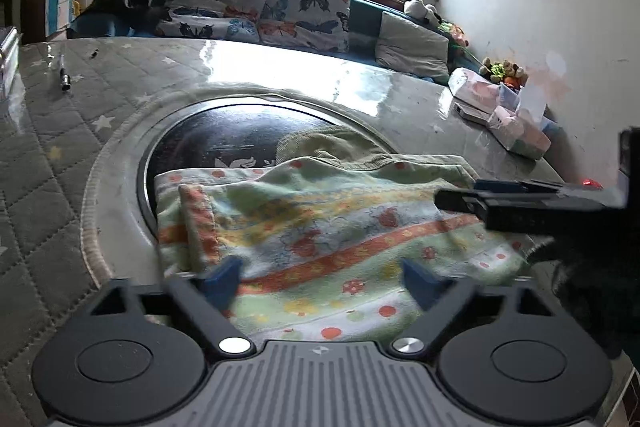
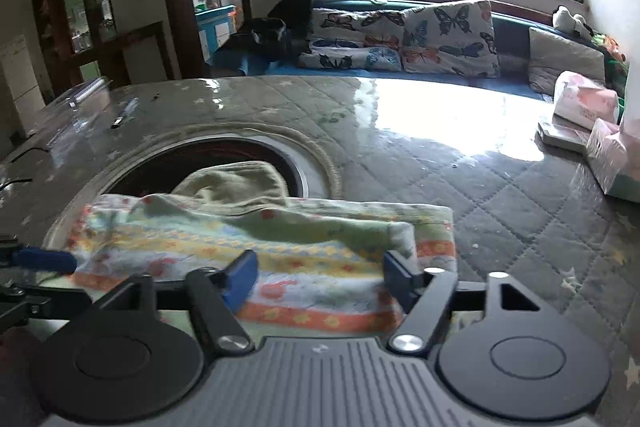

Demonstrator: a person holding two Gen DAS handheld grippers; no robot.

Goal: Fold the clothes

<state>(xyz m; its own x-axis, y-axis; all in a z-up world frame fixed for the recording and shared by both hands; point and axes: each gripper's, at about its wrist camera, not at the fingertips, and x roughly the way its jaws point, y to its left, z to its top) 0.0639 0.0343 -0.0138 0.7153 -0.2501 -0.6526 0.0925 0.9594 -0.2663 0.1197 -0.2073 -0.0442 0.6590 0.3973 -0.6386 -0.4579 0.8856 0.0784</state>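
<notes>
A folded garment (image 1: 320, 223) with green, yellow and orange floral bands lies flat on the table, partly over a round dark inset (image 1: 224, 139). An olive ribbed part (image 1: 332, 147) sticks out at its far side. My left gripper (image 1: 322, 281) is open over the garment's near edge; its blue pads (image 1: 224, 279) stand wide apart and press on nothing. My right gripper (image 2: 320, 277) is open too, over the near right part of the garment (image 2: 280, 239). The two grippers are side by side: a right finger (image 1: 480, 199) crosses the left wrist view, and a left fingertip (image 2: 44, 261) shows in the right wrist view.
A quilted star-print cover (image 2: 460, 187) under glossy clear film tops the table. A pen (image 1: 64, 75) lies at the far left. Pink packs and boxes (image 2: 592, 123) stand at the right by the wall. Behind the table is a sofa with butterfly cushions (image 1: 280, 11).
</notes>
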